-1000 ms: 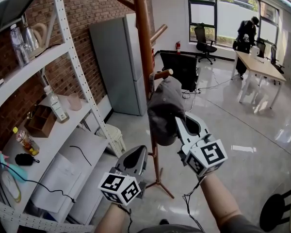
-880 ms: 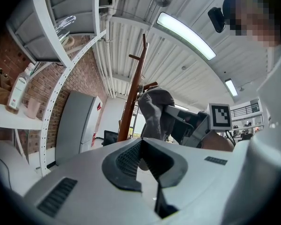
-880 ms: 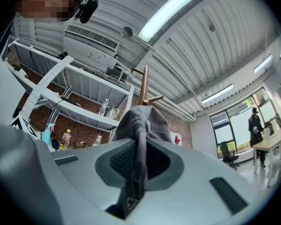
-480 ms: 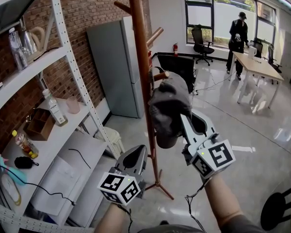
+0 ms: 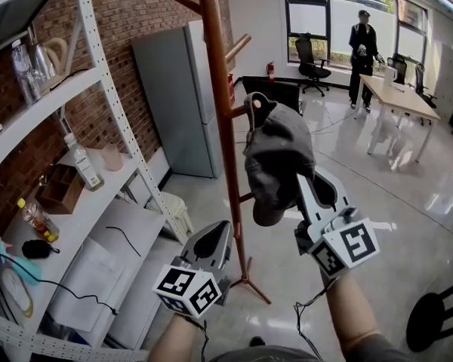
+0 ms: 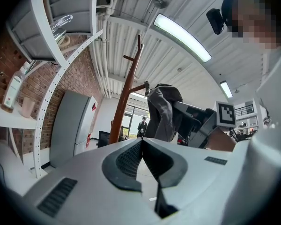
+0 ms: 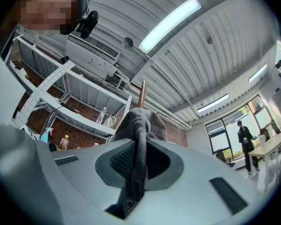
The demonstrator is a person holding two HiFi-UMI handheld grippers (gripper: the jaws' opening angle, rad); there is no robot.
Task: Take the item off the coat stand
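Note:
A grey cap [image 5: 278, 157] hangs from my right gripper [image 5: 300, 181], which is shut on its fabric and holds it up just right of the brown coat stand [image 5: 220, 127]. The cap's top edge sits at the tip of a side peg [image 5: 244, 110]; whether they still touch I cannot tell. In the right gripper view the cap [image 7: 141, 123] runs down between the closed jaws of the right gripper [image 7: 137, 159]. My left gripper [image 5: 217, 236] is lower and left, near the stand's pole, shut and empty. The left gripper [image 6: 141, 149] looks up at the cap [image 6: 161, 110].
White metal shelving [image 5: 98, 74] with bottles and a box lines the brick wall at left. A grey cabinet [image 5: 174, 96] stands behind the stand. A person [image 5: 361, 47] stands by a table [image 5: 396, 100] at the back. A black stool [image 5: 430, 326] is at the lower right.
My right gripper has carried the cap up and to the right, from hanging on the peg out to the peg's tip. The left gripper stayed put. The person at the back walked left.

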